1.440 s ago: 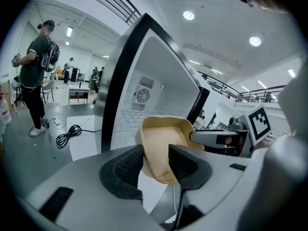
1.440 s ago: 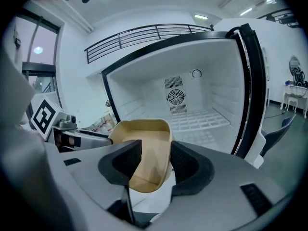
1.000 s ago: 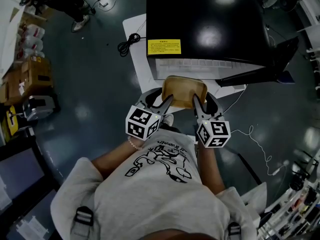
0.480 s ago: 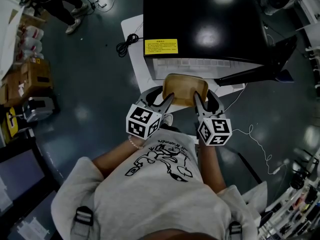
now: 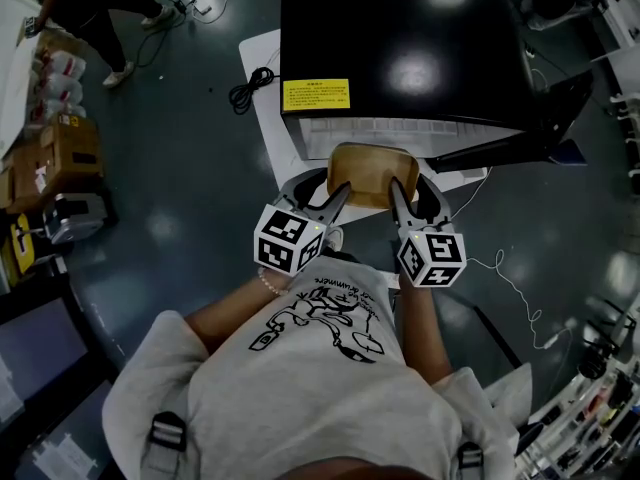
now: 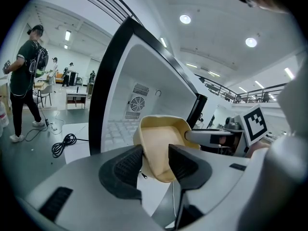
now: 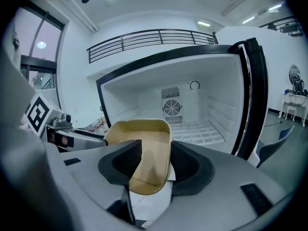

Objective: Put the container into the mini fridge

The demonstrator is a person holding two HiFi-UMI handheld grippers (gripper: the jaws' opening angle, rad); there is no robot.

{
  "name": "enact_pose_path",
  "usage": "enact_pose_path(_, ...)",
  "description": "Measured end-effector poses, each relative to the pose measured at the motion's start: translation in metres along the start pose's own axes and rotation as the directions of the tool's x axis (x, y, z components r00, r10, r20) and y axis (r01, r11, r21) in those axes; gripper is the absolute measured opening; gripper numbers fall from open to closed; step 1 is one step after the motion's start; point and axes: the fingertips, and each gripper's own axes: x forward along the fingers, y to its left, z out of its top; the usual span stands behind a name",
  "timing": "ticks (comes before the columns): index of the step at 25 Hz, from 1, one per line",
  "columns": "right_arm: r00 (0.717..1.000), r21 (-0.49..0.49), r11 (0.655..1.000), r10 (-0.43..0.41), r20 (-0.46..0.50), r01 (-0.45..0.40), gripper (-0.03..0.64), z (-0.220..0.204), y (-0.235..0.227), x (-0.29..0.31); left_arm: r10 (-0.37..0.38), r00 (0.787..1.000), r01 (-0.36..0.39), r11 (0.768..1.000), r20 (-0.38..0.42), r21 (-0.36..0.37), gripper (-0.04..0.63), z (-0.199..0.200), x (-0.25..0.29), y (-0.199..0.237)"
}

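A shallow tan container with rounded corners point(image 5: 372, 173) hangs just in front of the open mouth of the black mini fridge with a white ribbed interior point(image 5: 400, 58), carried from both sides. The left gripper point(image 5: 320, 196) pinches the container's wall on the side away from the fridge door, one pad inside and one outside. The right gripper point(image 5: 412, 200) pinches the wall on the door side in the same way. Neither claw is spread free or fully pressed together; each clamps only a thin wall. That seems the main risk: if the two hands drift apart, or one pushes toward the fridge faster than the other, the wall could flex and slip from a pad, letting that side drop in front of the fridge. The container looks empty, so nothing would spill, but it could catch the fridge's lower lip and twist in the grip. From the head view it is hard to tell whether its front edge has crossed the fridge's threshold yet, so the height above the lip is best judged from the gripper views. The open black fridge door point(image 5: 520, 138) stands close beside the right gripper, and a wide swing on that side could knock it. Letting go before the base rests on the fridge floor point(image 7: 202, 131) would drop the container.
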Motion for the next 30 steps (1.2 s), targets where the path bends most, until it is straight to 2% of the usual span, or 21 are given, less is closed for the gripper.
enact_pose_path(30,1.0,-0.034,0.999,-0.009,0.009,0.009,0.181,0.022,-0.035,0.023,0.014,1.0,-0.014,1.0,0.015,-0.016,0.175,0.021,0.038,0.002)
